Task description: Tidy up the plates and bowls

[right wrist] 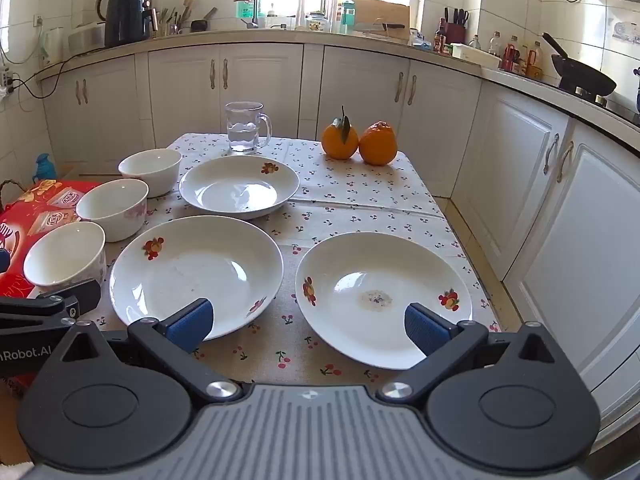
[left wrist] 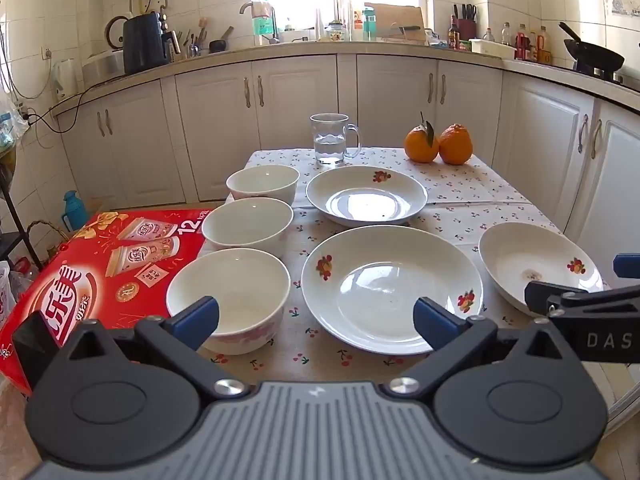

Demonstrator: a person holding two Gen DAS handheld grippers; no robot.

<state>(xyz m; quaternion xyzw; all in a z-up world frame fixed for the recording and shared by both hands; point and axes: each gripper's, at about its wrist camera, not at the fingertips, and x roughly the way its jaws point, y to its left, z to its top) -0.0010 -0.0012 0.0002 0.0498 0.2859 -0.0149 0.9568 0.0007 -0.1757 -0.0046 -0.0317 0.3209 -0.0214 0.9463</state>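
Three white bowls stand in a row on the table's left side: near bowl (left wrist: 228, 298) (right wrist: 64, 258), middle bowl (left wrist: 248, 226) (right wrist: 113, 208), far bowl (left wrist: 263, 184) (right wrist: 150, 170). Three white fruit-print plates lie beside them: far plate (left wrist: 366, 196) (right wrist: 239, 188), middle plate (left wrist: 390, 288) (right wrist: 196, 274), right plate (left wrist: 538, 266) (right wrist: 382, 298). My left gripper (left wrist: 316, 322) is open and empty, above the near table edge between the near bowl and middle plate. My right gripper (right wrist: 306, 324) is open and empty, between the middle and right plates.
A glass mug of water (left wrist: 332, 140) (right wrist: 245, 128) and two oranges (left wrist: 438, 145) (right wrist: 358, 142) stand at the table's far end. A red carton (left wrist: 92, 272) sits left of the table. White cabinets (right wrist: 560, 200) run along the back and right.
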